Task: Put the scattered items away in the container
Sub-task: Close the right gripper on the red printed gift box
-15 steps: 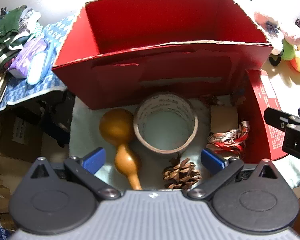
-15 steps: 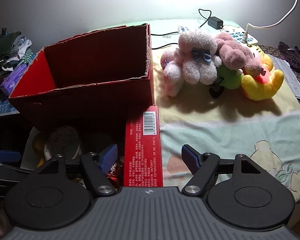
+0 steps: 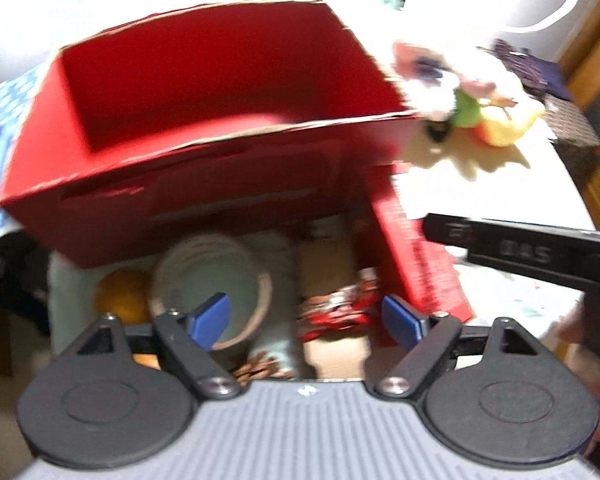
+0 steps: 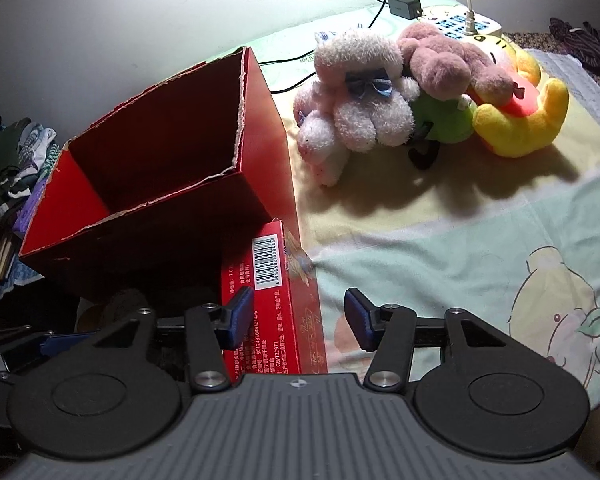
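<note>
**Lining up on the first pickups in front of the box**

My left gripper (image 3: 304, 320) stands wide with nothing between its blue pads, hovering over the clutter: the red-and-silver foil wrapper (image 3: 334, 308) sits nearly centred between the fingers, the tape roll (image 3: 210, 276) just left of it, an orange-brown gourd (image 3: 120, 298) beyond that, and a pinecone (image 3: 258, 368) close under the gripper body. My right gripper (image 4: 298, 320) is also wide and empty, its left pad overlapping the flat red carton (image 4: 276, 304) that lies against the front corner of the big red box (image 4: 148, 160), the container.

I judge the step to be the approach. To do it well I'd come straight down on the wrapper, close on its bunched middle, and keep clear of the tape roll's rim.

The left view is smeared by motion, so edges and contacts down there are unclear. The gourd's neck is hidden behind my gripper, and the right view shows the small items only as dark shapes.
</note>
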